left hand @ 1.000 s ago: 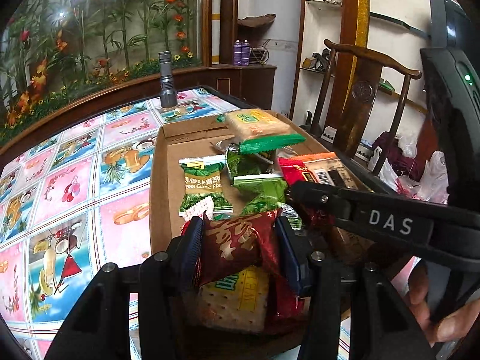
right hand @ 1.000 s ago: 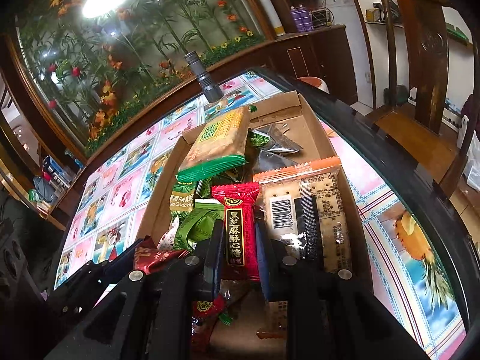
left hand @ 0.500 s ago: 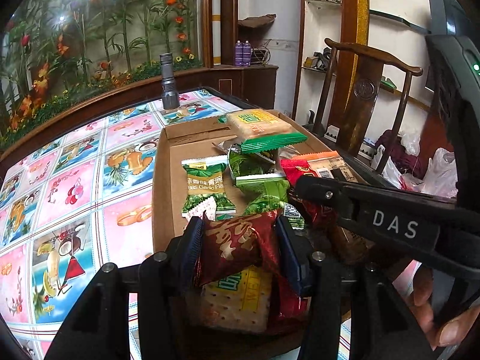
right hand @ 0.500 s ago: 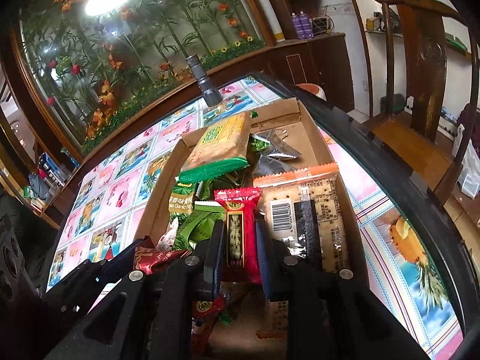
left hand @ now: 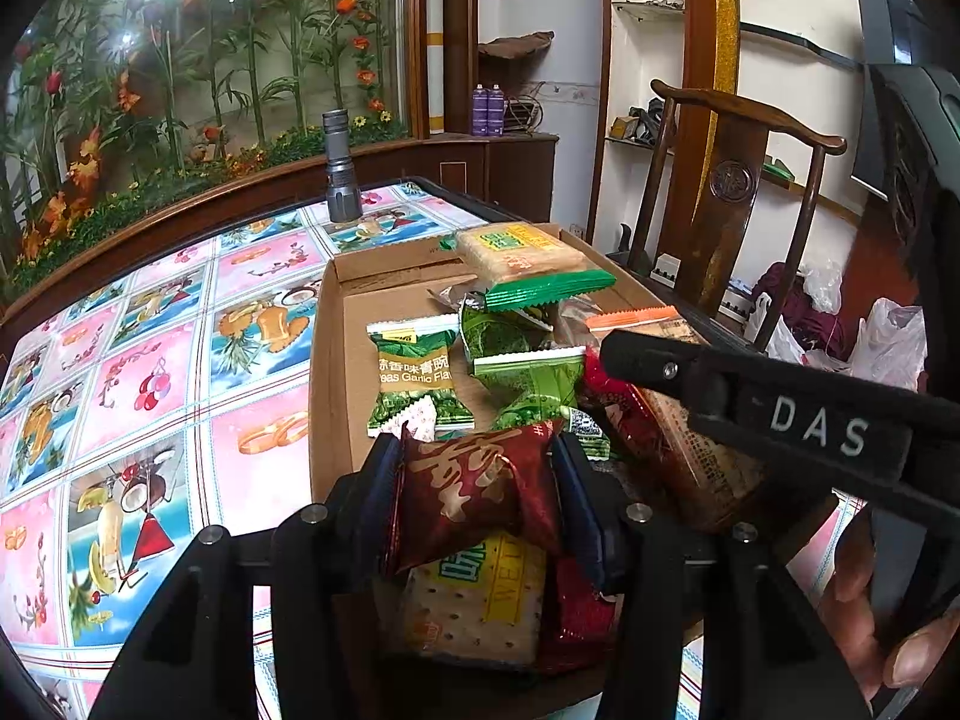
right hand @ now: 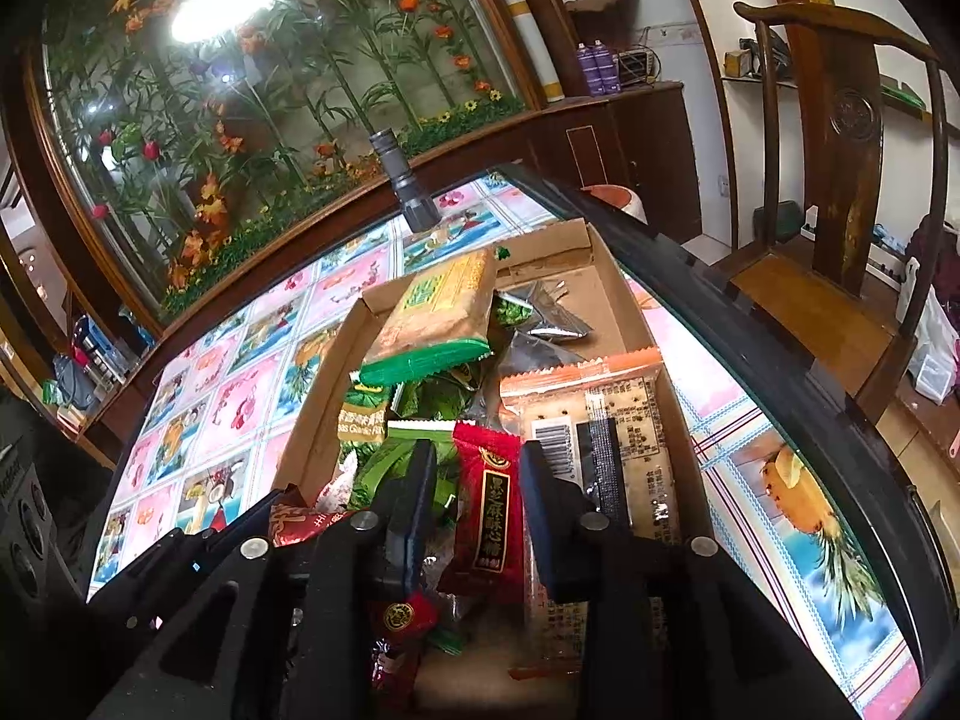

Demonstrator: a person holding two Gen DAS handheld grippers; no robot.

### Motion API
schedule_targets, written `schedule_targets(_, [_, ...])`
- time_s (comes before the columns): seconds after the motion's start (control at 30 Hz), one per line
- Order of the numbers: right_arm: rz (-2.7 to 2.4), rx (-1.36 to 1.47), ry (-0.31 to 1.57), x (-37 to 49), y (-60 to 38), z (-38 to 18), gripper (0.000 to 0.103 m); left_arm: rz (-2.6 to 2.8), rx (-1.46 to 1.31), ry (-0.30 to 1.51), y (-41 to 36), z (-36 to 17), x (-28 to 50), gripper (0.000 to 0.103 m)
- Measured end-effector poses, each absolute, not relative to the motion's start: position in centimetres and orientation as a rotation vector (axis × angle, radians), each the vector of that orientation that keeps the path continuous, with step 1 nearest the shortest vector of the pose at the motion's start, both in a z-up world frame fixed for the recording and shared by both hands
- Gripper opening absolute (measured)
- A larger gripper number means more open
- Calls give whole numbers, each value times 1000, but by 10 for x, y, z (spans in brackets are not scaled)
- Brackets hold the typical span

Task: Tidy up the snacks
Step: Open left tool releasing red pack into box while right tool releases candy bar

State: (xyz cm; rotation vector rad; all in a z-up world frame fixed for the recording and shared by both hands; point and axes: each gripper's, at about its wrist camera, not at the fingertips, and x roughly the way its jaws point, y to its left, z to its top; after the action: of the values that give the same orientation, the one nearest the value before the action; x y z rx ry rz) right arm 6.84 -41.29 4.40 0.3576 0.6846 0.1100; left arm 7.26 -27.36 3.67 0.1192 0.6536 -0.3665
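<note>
A shallow cardboard box (left hand: 327, 360) (right hand: 606, 300) on the table holds several snack packets. My left gripper (left hand: 474, 480) is shut on a dark red packet with gold script (left hand: 468, 480), held over the box's near end. My right gripper (right hand: 477, 480) has its jaws spread around a red sesame candy packet (right hand: 486, 510); a gap shows on both sides, so the packet is loose. The right gripper also shows in the left wrist view (left hand: 780, 414), crossing from the right. A green-edged cracker pack (left hand: 522, 258) (right hand: 438, 312) lies at the far end.
A grey flashlight (left hand: 341, 168) (right hand: 405, 180) stands upright beyond the box. A long orange-edged cracker pack (right hand: 606, 438) lies along the box's right side. A green garlic-pea packet (left hand: 414, 378) lies at the left. A wooden chair (right hand: 840, 192) stands right of the table edge.
My right gripper's jaws have opened off the red sesame candy packet, which now sits loose between them. The left gripper still holds the dark red packet, a little higher.
</note>
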Motion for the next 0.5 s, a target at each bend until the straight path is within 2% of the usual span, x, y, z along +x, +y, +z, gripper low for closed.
schedule_targets(0.07, [95,370,658,66,-417,47,39,-362,116,641,-272,39,71,55])
schedule_targets(0.13, [67,379,621,61,-422,52,52,-360,115,628,-270,41,68,59])
schedule_targets(0.33, [15,367,544,50,-428,61,56,-320,104,568,-257,55,44,87])
schedule_targets(0.43, [0,342,516,44,-424,67,68,-322,93,533,-251,63,28,100])
schedule_targets(0.5, [-9,317,499,39,-422,70,75,-312,116,521,-249,66,18,102])
